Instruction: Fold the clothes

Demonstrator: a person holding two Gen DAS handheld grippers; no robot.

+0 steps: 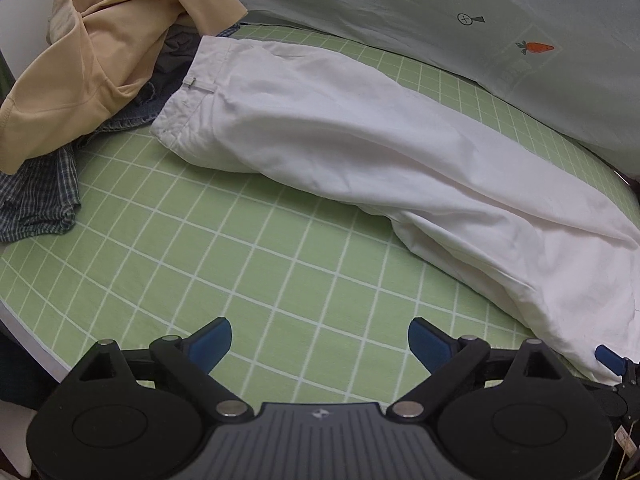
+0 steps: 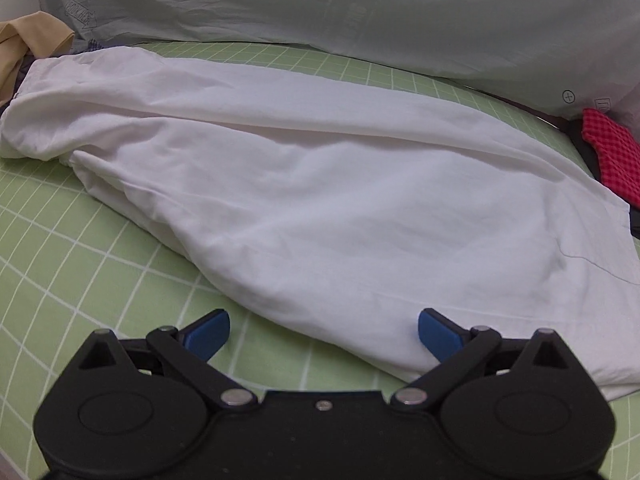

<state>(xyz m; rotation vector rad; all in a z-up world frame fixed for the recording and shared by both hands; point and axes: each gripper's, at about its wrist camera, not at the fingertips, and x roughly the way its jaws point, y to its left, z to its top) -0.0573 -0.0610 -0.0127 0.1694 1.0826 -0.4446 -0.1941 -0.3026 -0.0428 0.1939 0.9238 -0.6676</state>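
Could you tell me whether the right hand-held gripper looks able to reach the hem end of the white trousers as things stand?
Probably yes: the right hand-held gripper is open, and the white trousers lie just ahead of its fingertips on the green grid sheet, with nothing between.

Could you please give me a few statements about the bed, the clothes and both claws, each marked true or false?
1. The left claw is open and holds nothing. True.
2. The right claw is shut on the white cotton trousers. False: it is open, just short of them.
3. The trousers lie on a green sheet with a white grid. True.
4. A tan garment tops the clothes pile near the trousers' waistband. True.
5. The pale pillowcase with a carrot print covers the trousers. False: it lies beyond them.
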